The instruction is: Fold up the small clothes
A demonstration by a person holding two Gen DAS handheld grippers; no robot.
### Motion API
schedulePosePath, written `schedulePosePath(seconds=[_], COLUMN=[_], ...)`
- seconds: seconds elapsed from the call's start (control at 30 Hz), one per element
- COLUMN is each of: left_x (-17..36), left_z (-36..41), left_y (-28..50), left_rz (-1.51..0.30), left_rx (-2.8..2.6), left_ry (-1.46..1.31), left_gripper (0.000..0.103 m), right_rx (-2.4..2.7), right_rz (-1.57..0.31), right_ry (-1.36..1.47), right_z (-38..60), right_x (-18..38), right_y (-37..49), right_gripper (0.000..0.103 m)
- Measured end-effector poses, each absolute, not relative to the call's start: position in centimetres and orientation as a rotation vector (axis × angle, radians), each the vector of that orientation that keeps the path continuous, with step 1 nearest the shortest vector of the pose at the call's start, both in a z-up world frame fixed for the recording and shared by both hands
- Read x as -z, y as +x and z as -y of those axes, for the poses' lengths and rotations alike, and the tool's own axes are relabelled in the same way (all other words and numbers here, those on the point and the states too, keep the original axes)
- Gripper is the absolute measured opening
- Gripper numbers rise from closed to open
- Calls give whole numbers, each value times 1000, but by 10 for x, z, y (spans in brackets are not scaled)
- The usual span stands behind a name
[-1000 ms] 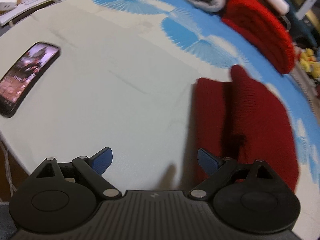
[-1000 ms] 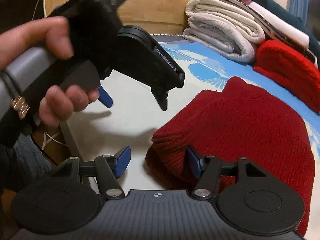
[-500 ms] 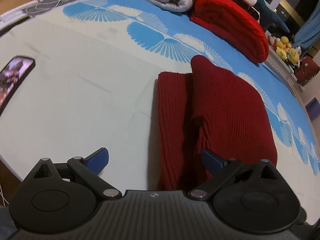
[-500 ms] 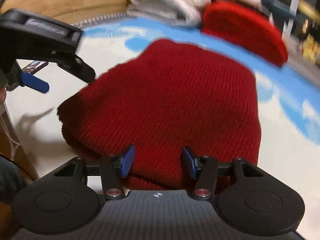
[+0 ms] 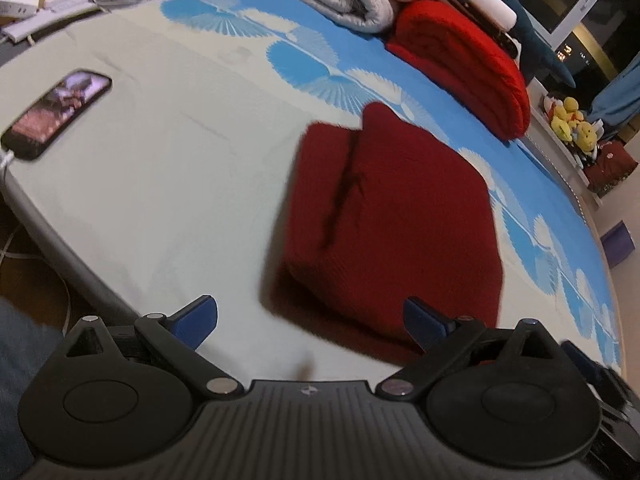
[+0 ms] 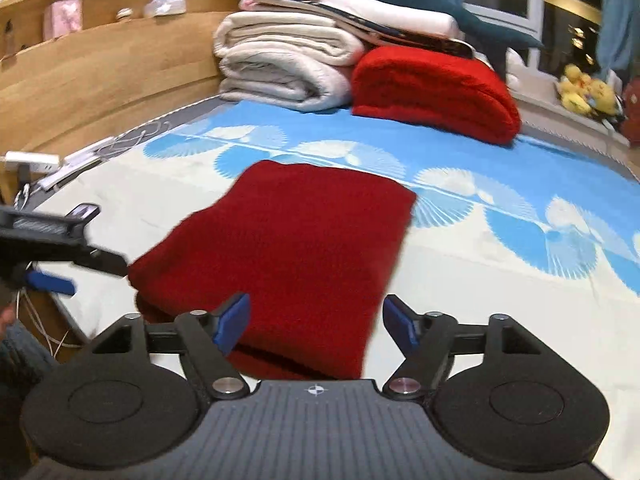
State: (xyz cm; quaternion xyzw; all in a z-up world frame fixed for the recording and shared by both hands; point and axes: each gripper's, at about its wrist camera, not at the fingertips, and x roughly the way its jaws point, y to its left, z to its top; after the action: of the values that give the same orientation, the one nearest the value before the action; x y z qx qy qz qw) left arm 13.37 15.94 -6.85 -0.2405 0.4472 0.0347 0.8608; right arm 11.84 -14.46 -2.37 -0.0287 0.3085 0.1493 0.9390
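A dark red knitted garment (image 5: pixel 392 216) (image 6: pixel 288 240) lies folded flat on the bed, with a fold seam running down its left part. My left gripper (image 5: pixel 310 316) hangs open just before the garment's near left corner, nothing between its blue pads. It shows at the left edge of the right wrist view as left gripper (image 6: pixel 60 256), clear of the cloth. My right gripper (image 6: pixel 316 318) is above the garment's near edge and its jaws are opening. The cloth shows between the fingers, but the pads do not press on it.
A lit phone (image 5: pixel 58 114) lies on the sheet at the left near the bed's edge (image 5: pixel 60 240). Folded pale blankets (image 6: pixel 280 64) and a bright red blanket (image 6: pixel 432 88) are stacked at the far end by the wooden headboard (image 6: pixel 100 60). Cables and a power strip (image 5: pixel 24 20) lie far left.
Both grippers have drawn back and up from the garment. The right gripper's jaws narrowed over the cloth's edge, then widened, and its view has rolled level. The garment now lies flat.
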Motion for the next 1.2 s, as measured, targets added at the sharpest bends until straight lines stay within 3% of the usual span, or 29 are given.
schedulePosePath(seconds=[0.47, 0.8, 0.97, 1.2], left_x=[74, 103, 130, 142], left_z=[-120, -118, -134, -159], left_y=[142, 160, 177, 191], left_rz=[-995, -1123, -1189, -1110], left_rx=[-152, -172, -177, -208], left_ry=[-436, -570, -781, -884], left_gripper=[100, 100, 100, 100], right_rx=[-357, -309, -292, -275], right_rz=[-678, -739, -839, -920], right_ry=[94, 153, 384, 643], right_z=[181, 192, 214, 247], right_x=[45, 59, 65, 81], right_y=[135, 158, 193, 291], right_gripper=[76, 78, 82, 87])
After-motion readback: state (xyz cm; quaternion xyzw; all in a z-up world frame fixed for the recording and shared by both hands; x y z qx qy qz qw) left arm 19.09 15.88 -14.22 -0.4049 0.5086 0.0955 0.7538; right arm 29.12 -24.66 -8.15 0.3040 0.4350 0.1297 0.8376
